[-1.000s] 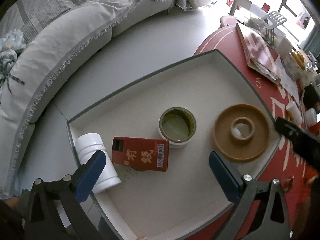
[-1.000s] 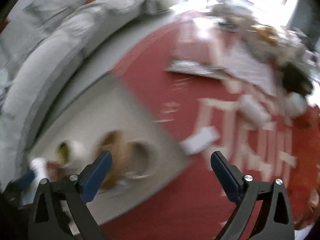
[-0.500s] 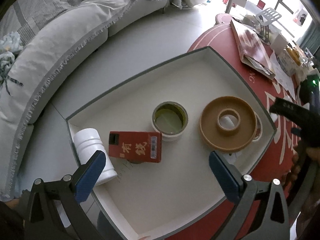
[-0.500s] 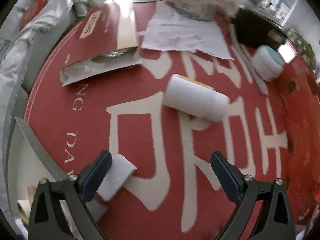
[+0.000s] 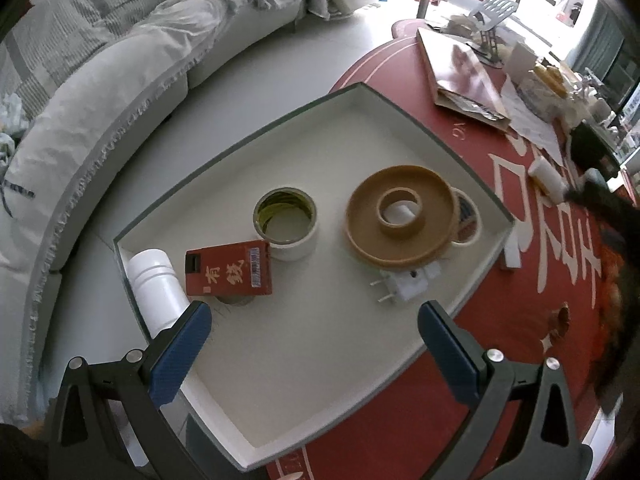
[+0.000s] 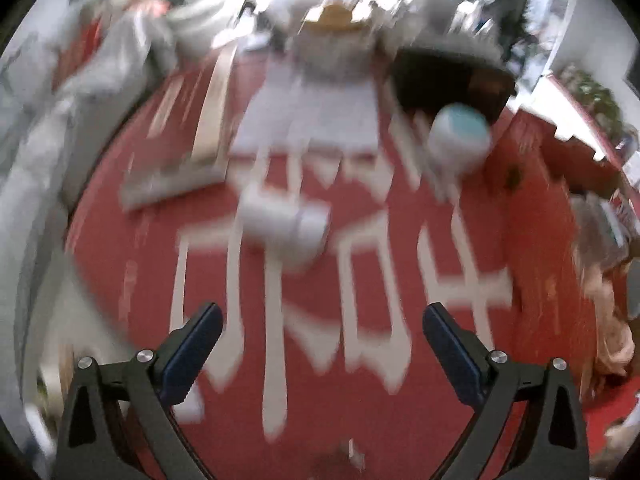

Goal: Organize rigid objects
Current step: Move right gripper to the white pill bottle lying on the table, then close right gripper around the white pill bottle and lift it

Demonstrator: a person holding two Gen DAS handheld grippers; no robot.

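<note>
In the left wrist view a shallow white tray (image 5: 400,108) sits on the red table. It holds a white bottle (image 5: 154,284), a red box (image 5: 229,268), a tape roll (image 5: 286,222), a brown ring-shaped reel (image 5: 400,218), a second tape roll (image 5: 466,218) and a white plug (image 5: 406,286). My left gripper (image 5: 314,348) is open and empty above the tray's near part. My right gripper (image 6: 320,344) is open and empty above the table, short of a lying white bottle (image 6: 286,222) and a white jar with a teal lid (image 6: 460,136). That view is blurred.
A small white block (image 5: 511,254) lies just outside the tray's right edge. Papers, a flat red packet (image 5: 460,68) and boxes crowd the table's far side. A black object (image 6: 452,76) stands behind the jar. A grey sofa (image 5: 100,80) curves along the left.
The right gripper has swung from over the tray to the open table and on toward the lying white bottle. The left gripper has drawn back a little; a white plug now shows in the tray.
</note>
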